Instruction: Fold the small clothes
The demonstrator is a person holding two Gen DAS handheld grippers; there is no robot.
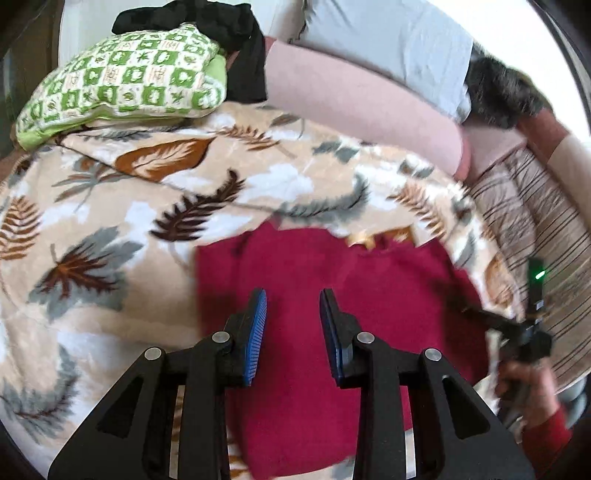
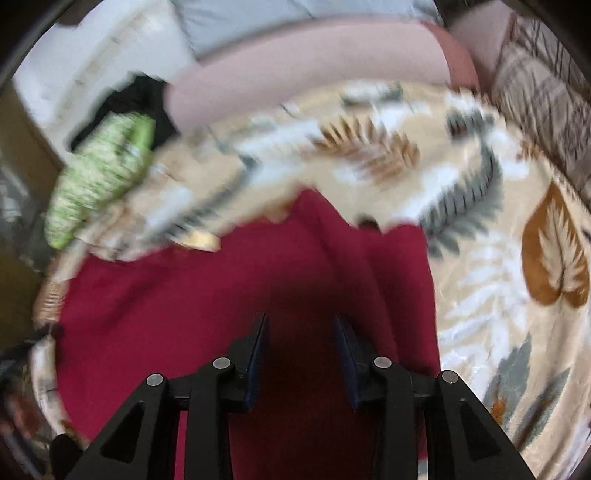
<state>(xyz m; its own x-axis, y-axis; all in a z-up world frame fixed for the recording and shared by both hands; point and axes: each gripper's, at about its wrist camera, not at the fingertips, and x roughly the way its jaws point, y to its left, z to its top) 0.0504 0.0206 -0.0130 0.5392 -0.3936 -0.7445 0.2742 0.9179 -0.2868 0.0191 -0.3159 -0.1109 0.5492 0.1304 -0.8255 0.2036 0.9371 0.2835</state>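
Observation:
A dark red garment [image 1: 332, 295] lies spread flat on a leaf-patterned blanket [image 1: 110, 229]. My left gripper [image 1: 293, 295] is open and empty, hovering over the garment's middle. In the right wrist view the red garment [image 2: 221, 295] fills the lower centre, blurred by motion. My right gripper [image 2: 300, 319] is open and empty above the garment, near its right edge. The right gripper also shows in the left wrist view [image 1: 524, 332], held in a hand at the garment's right side.
A green-and-white patterned pillow [image 1: 122, 81] with black clothes [image 1: 221, 22] on it lies at the far left. A pink bolster [image 1: 351, 96] and grey cushion [image 1: 388, 40] run along the back. A striped cover [image 1: 535, 221] lies to the right.

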